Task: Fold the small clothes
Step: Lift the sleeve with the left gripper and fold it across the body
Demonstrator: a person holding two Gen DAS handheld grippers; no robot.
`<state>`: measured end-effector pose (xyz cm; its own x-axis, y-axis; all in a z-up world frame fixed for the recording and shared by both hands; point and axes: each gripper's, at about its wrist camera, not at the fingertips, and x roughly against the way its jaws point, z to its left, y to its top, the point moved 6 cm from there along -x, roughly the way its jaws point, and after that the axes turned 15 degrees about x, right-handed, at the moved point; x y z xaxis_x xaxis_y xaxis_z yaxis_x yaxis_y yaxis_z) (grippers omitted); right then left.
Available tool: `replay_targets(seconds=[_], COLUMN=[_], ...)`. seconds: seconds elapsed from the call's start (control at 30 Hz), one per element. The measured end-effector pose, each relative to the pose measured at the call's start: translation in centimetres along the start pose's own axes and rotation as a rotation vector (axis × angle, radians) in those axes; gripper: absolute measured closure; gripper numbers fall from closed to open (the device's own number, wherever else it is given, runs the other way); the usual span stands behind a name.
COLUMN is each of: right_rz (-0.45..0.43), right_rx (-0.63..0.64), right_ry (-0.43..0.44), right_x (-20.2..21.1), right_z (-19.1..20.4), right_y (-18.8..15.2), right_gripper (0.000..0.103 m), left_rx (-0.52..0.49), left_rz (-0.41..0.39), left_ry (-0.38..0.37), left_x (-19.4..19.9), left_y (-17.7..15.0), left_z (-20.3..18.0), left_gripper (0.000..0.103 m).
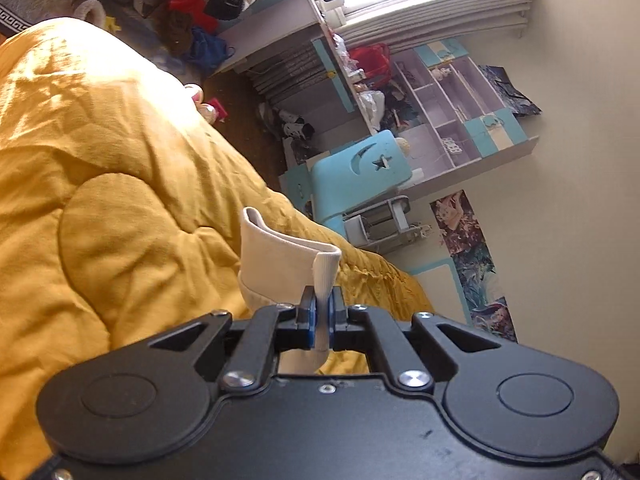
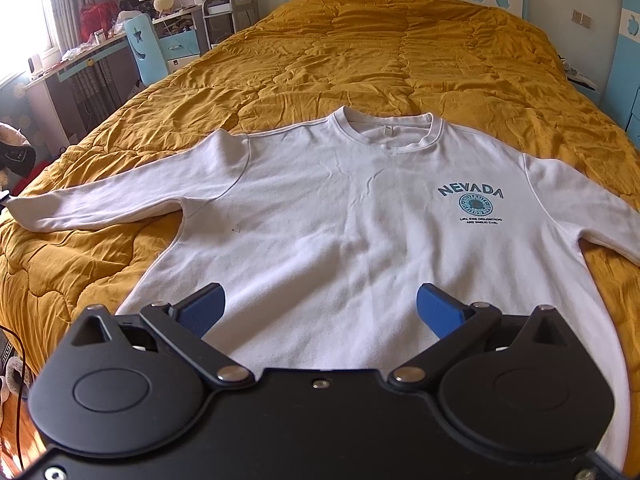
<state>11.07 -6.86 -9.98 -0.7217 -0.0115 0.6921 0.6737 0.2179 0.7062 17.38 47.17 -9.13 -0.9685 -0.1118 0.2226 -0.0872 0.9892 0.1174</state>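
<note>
- Your left gripper is closed on the ribbed cuff of the sweatshirt's sleeve, lifting it off the quilt.
- Your right gripper is open, its blue pads spread above the hem.
- The sweatshirt lies flat, front up, on the quilt, collar away from you, sleeves spread sideways.
</note>
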Motion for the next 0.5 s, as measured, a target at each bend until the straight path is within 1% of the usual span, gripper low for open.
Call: replay_targets(seconds=[0.07, 0.17, 0.23, 0.37, 0.4, 0.5], right_rz=[-0.003, -0.002, -0.004, -0.005, -0.006, -0.011], right_rx=[-0.013, -0.055, -0.083, -0.143, -0.158, -0.206], right_ry=[-0.007, -0.012, -0.022, -0.052, -0.059, -0.088], right_x=[0.2, 0.6, 1.0, 1.8, 2.0, 2.9], right_z=[-0.6, -2.2, -3.5, -6.5, -7.2, -9.8], right_y=[-0.3, -1.0, -1.7, -3.2, -3.5, -4.8], right_gripper=[0.0, 0.0, 0.0, 0.0, 0.0, 0.0], left_rx=[-0.05, -0.138, -0.17, -0.21, -0.212, -0.224], left_rz=[0.05, 0.172, 0.255, 0.44, 0.497, 0.633], left_ry=[-0.065, -0.175, -0.236, -0.352, -0.382, -0.45], left_x=[-0.3, -1.0, -1.5, -2.3, -2.4, -2.0], left_y=[-2.5, -8.5, -12.9, -23.5, -26.9, -35.7], left_z=[-3.1, -8.5, -11.3, -15.8, -16.6, -17.9], left_gripper=[0.101, 0.101, 0.101, 0.101, 0.101, 0.101])
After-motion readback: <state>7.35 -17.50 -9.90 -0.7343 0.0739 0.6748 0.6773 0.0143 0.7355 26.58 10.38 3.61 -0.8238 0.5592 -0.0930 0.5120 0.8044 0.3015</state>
